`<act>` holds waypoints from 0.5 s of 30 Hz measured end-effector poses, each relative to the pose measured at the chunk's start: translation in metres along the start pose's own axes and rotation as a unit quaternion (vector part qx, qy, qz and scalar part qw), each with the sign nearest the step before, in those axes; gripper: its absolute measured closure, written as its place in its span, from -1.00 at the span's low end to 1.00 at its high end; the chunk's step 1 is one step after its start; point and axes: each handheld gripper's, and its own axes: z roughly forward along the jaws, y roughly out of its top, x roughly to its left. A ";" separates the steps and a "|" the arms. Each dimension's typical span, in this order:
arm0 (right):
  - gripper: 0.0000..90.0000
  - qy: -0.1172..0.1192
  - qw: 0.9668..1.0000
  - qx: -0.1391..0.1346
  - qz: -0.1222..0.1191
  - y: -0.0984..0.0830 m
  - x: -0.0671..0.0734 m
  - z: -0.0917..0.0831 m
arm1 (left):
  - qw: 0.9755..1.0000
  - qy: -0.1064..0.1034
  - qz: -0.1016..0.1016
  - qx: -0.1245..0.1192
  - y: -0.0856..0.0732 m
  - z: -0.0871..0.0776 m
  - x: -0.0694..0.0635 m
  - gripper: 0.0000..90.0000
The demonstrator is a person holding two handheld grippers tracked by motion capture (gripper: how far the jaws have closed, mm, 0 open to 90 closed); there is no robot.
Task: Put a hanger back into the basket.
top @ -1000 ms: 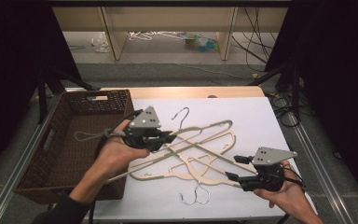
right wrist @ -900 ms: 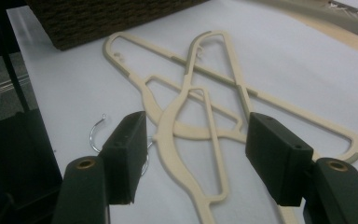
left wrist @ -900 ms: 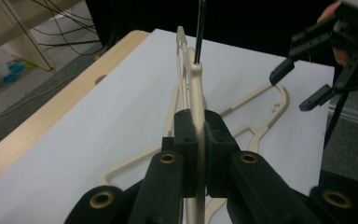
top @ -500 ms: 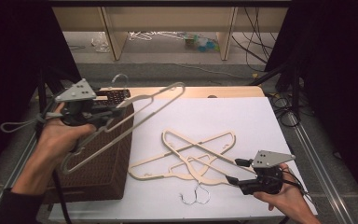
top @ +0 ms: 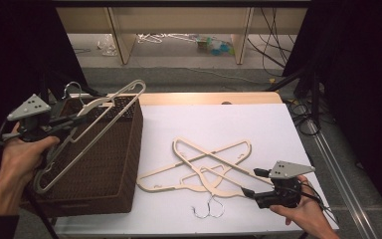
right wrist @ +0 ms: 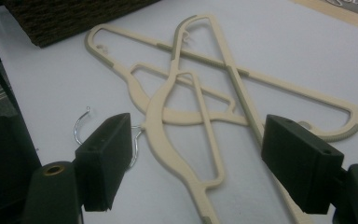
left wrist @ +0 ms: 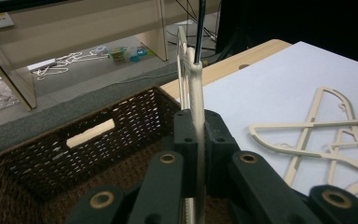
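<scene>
A cream plastic hanger [top: 99, 124] hangs tilted over the brown wicker basket [top: 114, 164], and my left gripper [top: 77, 119] is shut on its neck. In the left gripper view the jaws [left wrist: 196, 126] clamp the hanger [left wrist: 196, 79] edge-on above the basket [left wrist: 51, 144]. Two more cream hangers [top: 204, 164] lie crossed on the white sheet. My right gripper [top: 246, 191] sits at their near end, and its jaws have just been opening. In the right gripper view the pads [right wrist: 203, 154] stand wide on either side of a hanger shoulder [right wrist: 168, 116] without touching it.
The hangers' metal hooks [top: 206, 209] lie near the table's front edge. A strip of bare wood [top: 209, 98] shows behind the white sheet [top: 229, 124]. Cables [top: 308, 114] and dark stands are off the right side. A shelf unit [top: 179, 25] stands on the floor beyond.
My left gripper has carried its hanger from the pile in the middle of the table leftwards to above the basket. The right hand has stayed in place.
</scene>
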 end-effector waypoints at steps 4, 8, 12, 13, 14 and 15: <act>-0.43 0.003 1.000 0.001 0.000 0.000 0.001 0.000 | 1.000 0.006 0.004 -0.003 -0.010 -0.001 0.012 0.90; -0.43 0.005 1.000 0.004 0.003 -0.001 0.001 0.001 | 1.000 0.008 0.019 -0.005 -0.017 -0.001 0.020 0.90; -0.42 0.007 1.000 0.006 0.000 -0.002 0.001 0.002 | 0.999 0.005 0.031 -0.009 -0.024 0.001 0.026 0.90; -0.42 0.011 1.000 0.009 -0.001 -0.002 0.001 0.003 | 0.999 0.002 0.035 -0.005 -0.028 0.003 0.028 0.90; -0.42 0.011 1.000 0.009 -0.001 -0.002 0.001 0.003 | 0.999 0.002 0.035 -0.005 -0.028 0.003 0.028 0.90; -0.42 0.011 1.000 0.008 -0.002 -0.002 0.002 0.003 | 0.999 0.000 0.033 -0.002 -0.031 0.005 0.030 0.90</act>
